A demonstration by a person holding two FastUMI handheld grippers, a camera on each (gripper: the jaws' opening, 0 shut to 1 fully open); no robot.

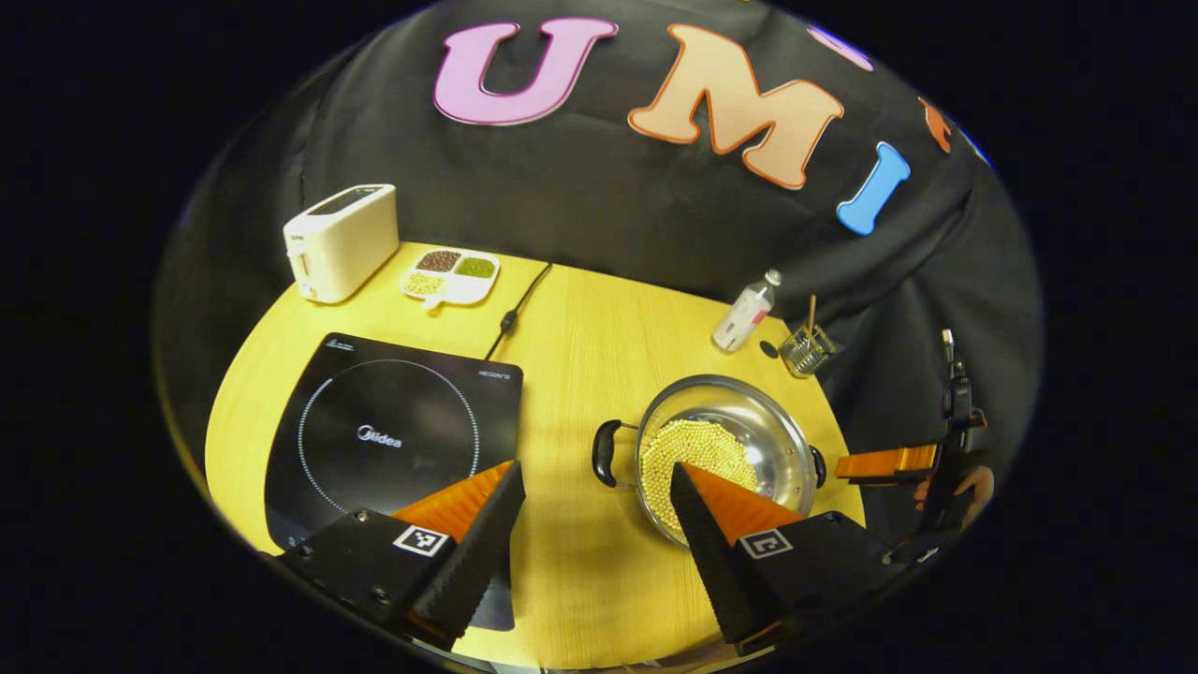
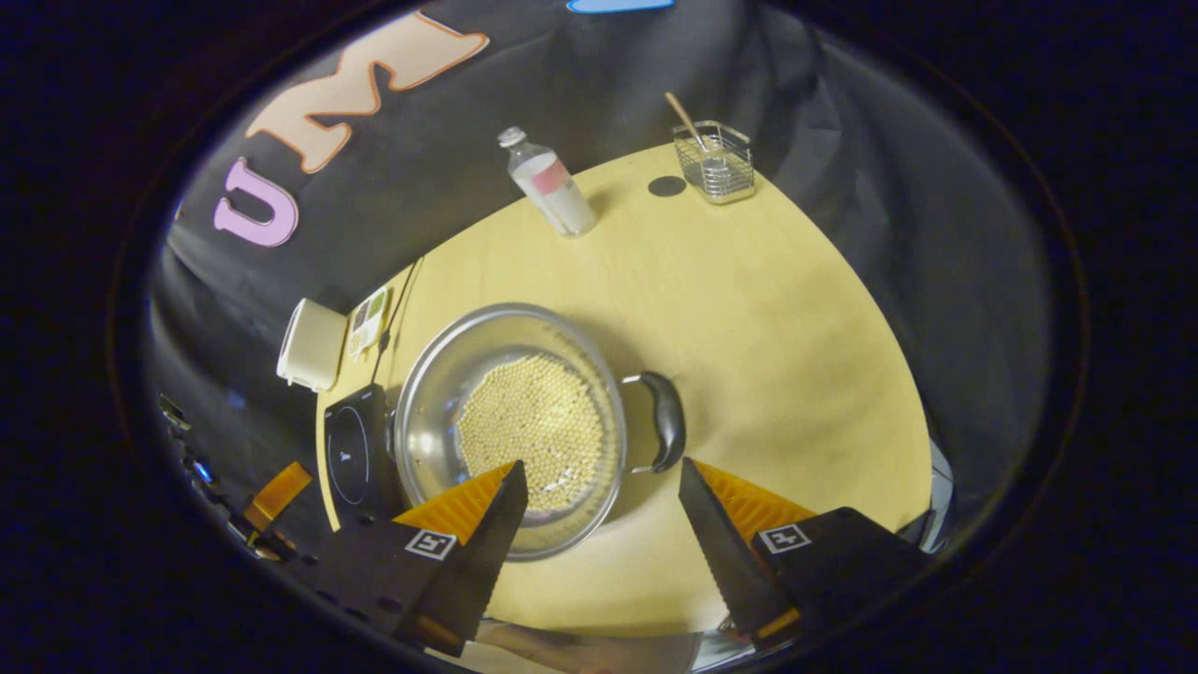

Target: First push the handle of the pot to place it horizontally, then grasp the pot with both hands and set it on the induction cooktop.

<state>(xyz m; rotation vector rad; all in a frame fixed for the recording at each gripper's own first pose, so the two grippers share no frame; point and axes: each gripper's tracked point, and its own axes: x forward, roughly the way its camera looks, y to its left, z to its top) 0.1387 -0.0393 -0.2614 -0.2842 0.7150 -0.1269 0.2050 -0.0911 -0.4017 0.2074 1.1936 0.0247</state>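
A round yellow table [image 1: 599,374] holds a black induction cooktop [image 1: 393,435] at nine o'clock and a steel pot [image 1: 721,449] of pale beads at three o'clock, well apart. The left gripper [image 1: 599,468] hovers between them, jaws apart. The right gripper [image 2: 599,468] hovers beside the pot's handle [image 2: 666,421], jaws apart.

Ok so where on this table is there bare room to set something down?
Bare wood lies between the induction cooktop and the pot, and right of the pot, before the bottle and wire basket. The far left corner is crowded: toaster, divided dish, cord.
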